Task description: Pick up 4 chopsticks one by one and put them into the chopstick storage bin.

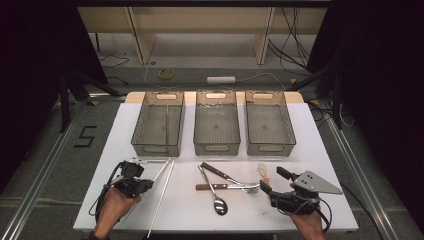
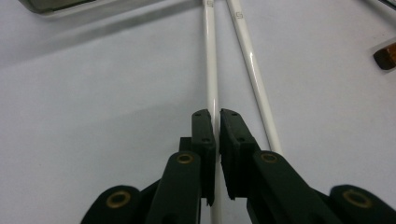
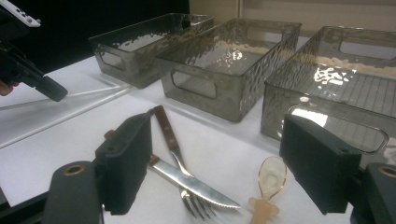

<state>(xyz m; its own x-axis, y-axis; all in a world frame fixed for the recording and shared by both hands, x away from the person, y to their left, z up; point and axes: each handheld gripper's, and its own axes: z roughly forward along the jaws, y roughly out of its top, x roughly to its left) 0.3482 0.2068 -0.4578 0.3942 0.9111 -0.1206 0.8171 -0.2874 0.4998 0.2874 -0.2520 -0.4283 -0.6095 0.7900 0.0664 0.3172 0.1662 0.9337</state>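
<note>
- Clamping one of the two white chopsticks (image 2: 212,70), the left gripper (image 2: 217,114) has its black jaws drawn nearly together, with the thin stick running straight up between the pads; this is plain in the left gripper view.
- The second chopstick (image 2: 254,70) lies just beside the held one, outside the jaws, and passes along the outer face of one jaw.
- From the high view, both chopsticks (image 1: 162,192) lie lengthwise on the white table (image 1: 310,150), at its near left, in front of the leftmost bin.
- The right gripper (image 1: 272,182) rests at the near right of the table with its jaws spread wide and nothing between them; the fork (image 3: 180,154), knife (image 3: 196,184) and small amber plastic spoon (image 3: 271,179) lie just ahead of it.
- Counted: two chopsticks, one fork with a wooden handle, one knife with a wooden handle, one metal spoon (image 1: 216,197), one amber plastic spoon.
- Three clear grey bins (image 1: 216,149) stand side by side across the far half of the table.
</note>
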